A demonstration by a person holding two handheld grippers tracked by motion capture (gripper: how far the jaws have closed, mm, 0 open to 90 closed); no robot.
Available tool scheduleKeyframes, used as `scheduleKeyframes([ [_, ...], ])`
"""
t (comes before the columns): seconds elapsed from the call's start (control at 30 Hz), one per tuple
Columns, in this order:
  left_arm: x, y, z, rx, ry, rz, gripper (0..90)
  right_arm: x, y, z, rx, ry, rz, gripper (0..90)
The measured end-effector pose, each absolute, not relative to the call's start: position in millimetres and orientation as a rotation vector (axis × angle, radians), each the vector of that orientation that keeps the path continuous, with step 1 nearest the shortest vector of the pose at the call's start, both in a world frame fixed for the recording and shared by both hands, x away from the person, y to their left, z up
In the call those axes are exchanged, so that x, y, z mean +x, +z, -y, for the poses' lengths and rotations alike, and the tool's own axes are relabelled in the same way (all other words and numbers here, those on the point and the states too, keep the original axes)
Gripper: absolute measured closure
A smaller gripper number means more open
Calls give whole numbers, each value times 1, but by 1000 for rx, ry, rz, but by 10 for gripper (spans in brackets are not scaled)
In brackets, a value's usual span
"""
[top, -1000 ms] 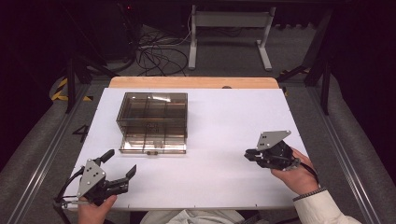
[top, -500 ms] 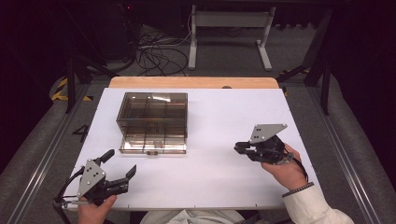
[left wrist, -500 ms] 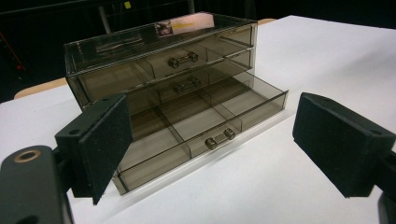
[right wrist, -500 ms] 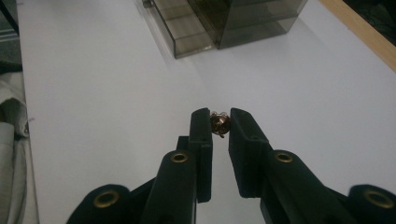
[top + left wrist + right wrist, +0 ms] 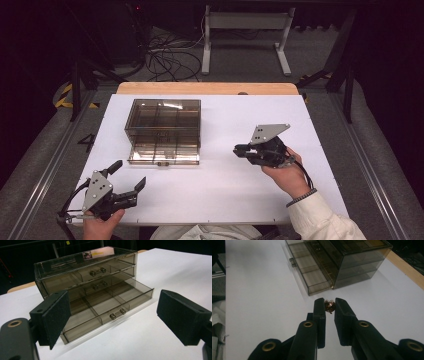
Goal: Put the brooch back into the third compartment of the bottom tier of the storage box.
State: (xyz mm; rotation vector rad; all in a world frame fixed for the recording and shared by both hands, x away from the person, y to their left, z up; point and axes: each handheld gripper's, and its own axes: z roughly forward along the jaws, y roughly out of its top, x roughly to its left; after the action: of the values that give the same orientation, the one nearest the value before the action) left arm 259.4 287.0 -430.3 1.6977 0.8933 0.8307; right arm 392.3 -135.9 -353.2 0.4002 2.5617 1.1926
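1. A small coppery metal piece (image 5: 329, 306) sits pinched between the tips of the right gripper (image 5: 329, 307), held above the white tabletop (image 5: 225, 190).
2. The right gripper (image 5: 240, 149) points toward the smoky clear drawer box (image 5: 164, 125), well apart from it.
3. The box's bottom drawer (image 5: 105, 308) stands pulled out, its compartments bare.
4. The left gripper (image 5: 131, 176), jaws spread wide with nothing between them, rests at the near left edge of the tabletop.
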Motion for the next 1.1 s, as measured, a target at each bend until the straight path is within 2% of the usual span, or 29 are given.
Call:
scheduleKeyframes([
  [0.57, 259, -431, -287, 1699, 828, -893, 128, 409, -363, 103, 420, 1355, -2526, 799],
  [1.1, 260, -431, -287, 1700, 825, -888, 128, 425, -399, 65, 376, 1450, -2531, 798],
])
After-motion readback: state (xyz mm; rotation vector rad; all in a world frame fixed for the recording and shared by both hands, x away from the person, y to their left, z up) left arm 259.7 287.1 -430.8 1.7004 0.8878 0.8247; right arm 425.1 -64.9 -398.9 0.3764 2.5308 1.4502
